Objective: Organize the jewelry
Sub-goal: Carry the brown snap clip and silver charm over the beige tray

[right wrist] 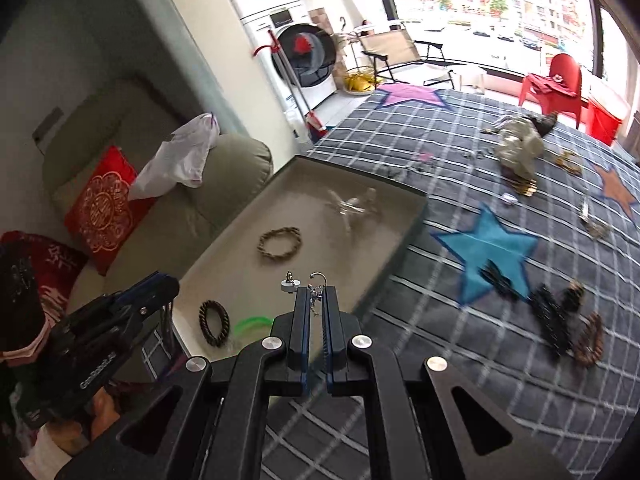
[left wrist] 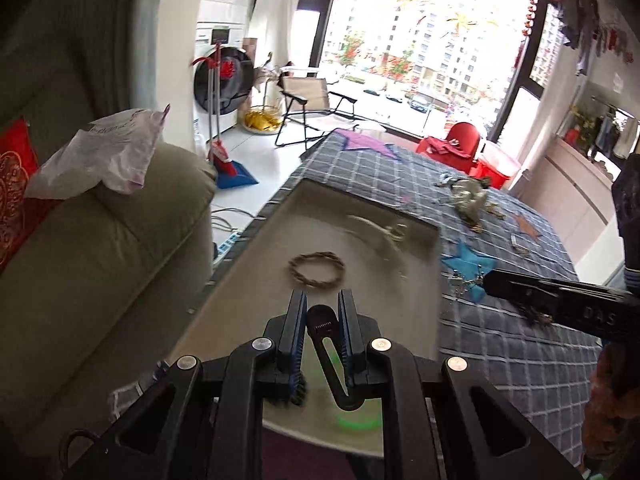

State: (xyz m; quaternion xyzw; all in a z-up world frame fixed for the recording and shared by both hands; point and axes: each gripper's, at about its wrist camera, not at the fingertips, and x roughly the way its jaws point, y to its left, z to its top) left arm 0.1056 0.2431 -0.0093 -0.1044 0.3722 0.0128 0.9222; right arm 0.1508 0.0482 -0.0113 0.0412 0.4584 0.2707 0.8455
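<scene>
A shallow beige tray (left wrist: 248, 304) (right wrist: 412, 216) lies on the plaid cloth. In it are a braided gold bracelet (left wrist: 317, 270) (right wrist: 279, 244), a dark twisted bracelet (right wrist: 214, 322), a green bangle (right wrist: 252, 324) (left wrist: 356, 422) and a blurred silvery piece (right wrist: 352, 206) (left wrist: 390, 232). My left gripper (left wrist: 323, 300) is shut on a black hair clip (left wrist: 326, 344) above the tray. My right gripper (right wrist: 316, 295) is shut on a small silver earring (right wrist: 314, 285) over the tray's right rim.
Loose jewelry lies on the cloth: black hair clips (right wrist: 548, 316), a brown bracelet (right wrist: 590, 340), a crumpled gold pouch (right wrist: 520, 148), small pieces near the blue star patch (right wrist: 486, 248). A green sofa (left wrist: 100, 248) with red cushions (right wrist: 102, 208) stands left of the table.
</scene>
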